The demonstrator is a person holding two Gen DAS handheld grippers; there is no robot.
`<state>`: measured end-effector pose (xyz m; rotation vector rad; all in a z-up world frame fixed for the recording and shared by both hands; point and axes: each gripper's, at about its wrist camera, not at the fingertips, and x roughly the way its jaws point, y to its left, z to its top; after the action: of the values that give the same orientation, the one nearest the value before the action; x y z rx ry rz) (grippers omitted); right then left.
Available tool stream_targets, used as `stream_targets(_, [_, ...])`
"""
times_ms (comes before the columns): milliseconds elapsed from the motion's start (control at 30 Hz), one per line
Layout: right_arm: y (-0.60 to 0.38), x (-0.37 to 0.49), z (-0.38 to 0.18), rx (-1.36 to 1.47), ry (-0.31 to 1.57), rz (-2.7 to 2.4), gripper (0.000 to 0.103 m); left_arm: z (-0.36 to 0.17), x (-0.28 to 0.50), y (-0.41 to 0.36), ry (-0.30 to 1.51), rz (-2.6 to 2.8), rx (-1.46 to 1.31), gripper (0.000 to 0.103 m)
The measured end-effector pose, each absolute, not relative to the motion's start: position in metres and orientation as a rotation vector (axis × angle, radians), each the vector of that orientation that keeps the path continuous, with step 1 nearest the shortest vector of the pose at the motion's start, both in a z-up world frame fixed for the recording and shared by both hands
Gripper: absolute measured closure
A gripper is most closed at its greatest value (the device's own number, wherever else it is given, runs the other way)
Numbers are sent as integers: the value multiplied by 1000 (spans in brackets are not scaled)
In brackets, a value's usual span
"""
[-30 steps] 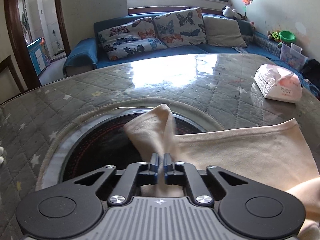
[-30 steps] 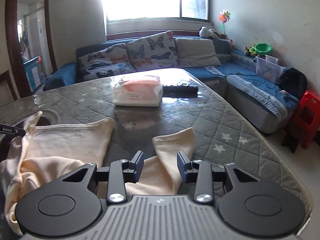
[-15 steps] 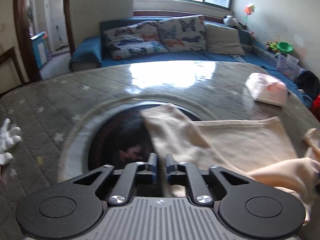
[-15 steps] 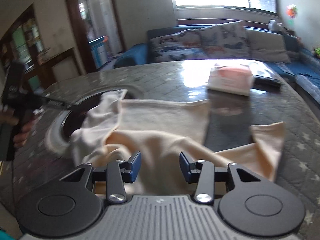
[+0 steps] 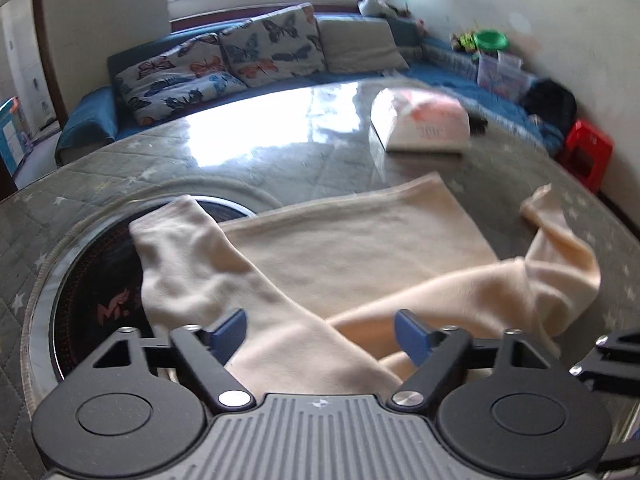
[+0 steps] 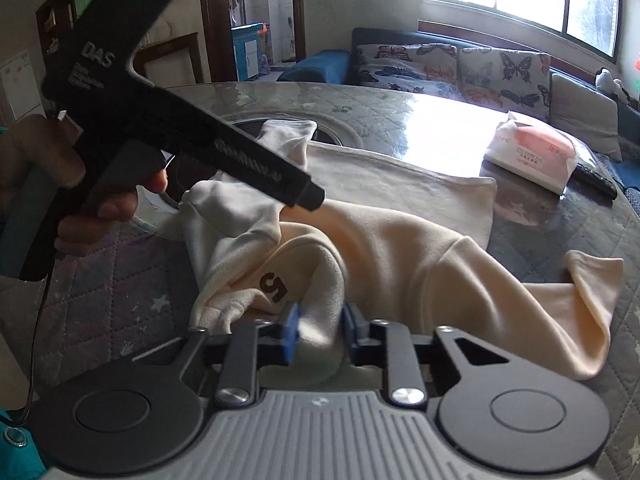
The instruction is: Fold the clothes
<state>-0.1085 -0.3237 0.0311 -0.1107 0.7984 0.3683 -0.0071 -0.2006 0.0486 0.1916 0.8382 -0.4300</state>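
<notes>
Garment laid sleeve-over-body, collar fold going into your right jaws

Garment [image 5: 360, 248], a cream long-sleeved top, lies spread across the middle of the counter [image 5: 248, 148], its hem toward the far edge near the tissue pack [image 5: 420, 128]. 1 sleeve [image 5: 192, 256] lies diagonally over the dark round inset [image 5: 100, 292] in the counter, running back between your left gripper [image 5: 320, 334] jaws. Those jaws are opening and stand clear of the cloth, so that sleeve is let go where it lies. Your right gripper [image 6: 318, 334] jaws are closing, pressed on a bunched fold at the collar beside the printed 5 [image 6: 274, 286], probably to drag that end over. The other sleeve [image 6: 576, 304] trails toward the counter's right edge, not yet tucked in.
</notes>
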Motion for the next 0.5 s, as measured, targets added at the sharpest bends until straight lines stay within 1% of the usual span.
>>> stream_targets(33, [-325, -111, 32, -109, 796, 369, 89, 46, -8, -200, 842, -434, 202, 35])
stream_targets(67, [-326, -113, 34, -105, 794, 371, 92, 45, -10, -196, 847, -437, 202, 45])
stream_targets(100, [-329, -115, 36, -96, 796, 375, 94, 44, -11, -192, 854, -442, 199, 50])
stream_targets(167, [-333, -119, 39, -77, 799, 386, 95, 45, -16, -182, 862, -456, 193, 80])
stream_targets(200, [-335, -123, 43, -66, 801, 398, 95, 46, -19, -177, 863, -464, 191, 89])
stream_targets(267, [-338, -129, 48, -57, 802, 418, 95, 49, -27, -168, 853, -476, 198, 97])
stream_targets(333, [-339, -136, 53, -54, 809, 450, 95, 55, -37, -159, 834, -486, 204, 100])
stream_targets(500, [-330, -162, 58, -127, 840, 556, 95, 69, -69, -133, 806, -497, 214, 101])
